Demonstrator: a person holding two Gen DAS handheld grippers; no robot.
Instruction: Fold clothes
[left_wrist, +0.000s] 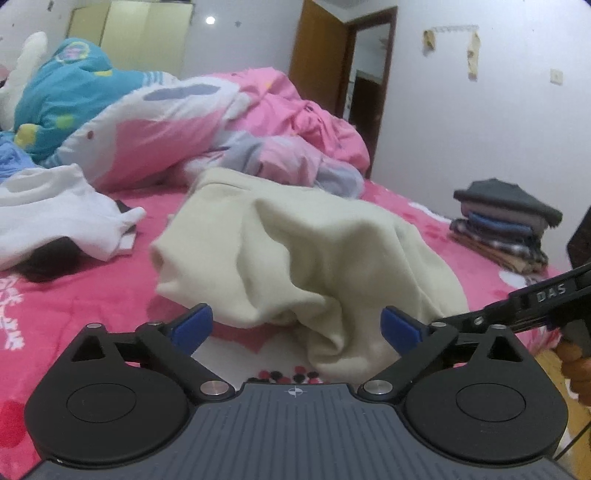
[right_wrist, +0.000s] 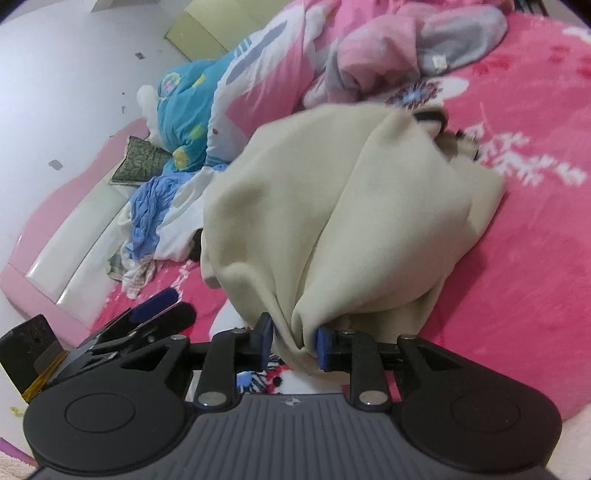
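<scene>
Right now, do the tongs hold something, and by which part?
Right tongs pinch a bunched edge of the cream garment. Left tongs are open and hold nothing.

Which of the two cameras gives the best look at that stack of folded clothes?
The left wrist view. The stack of folded clothes sits whole and unblocked at the right, on the pink bedspread near the wall. The right wrist view does not show it at all.

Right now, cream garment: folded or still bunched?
Bunched. The cream garment lies in a rumpled heap on the pink bedspread, no flat folded edges.
</scene>
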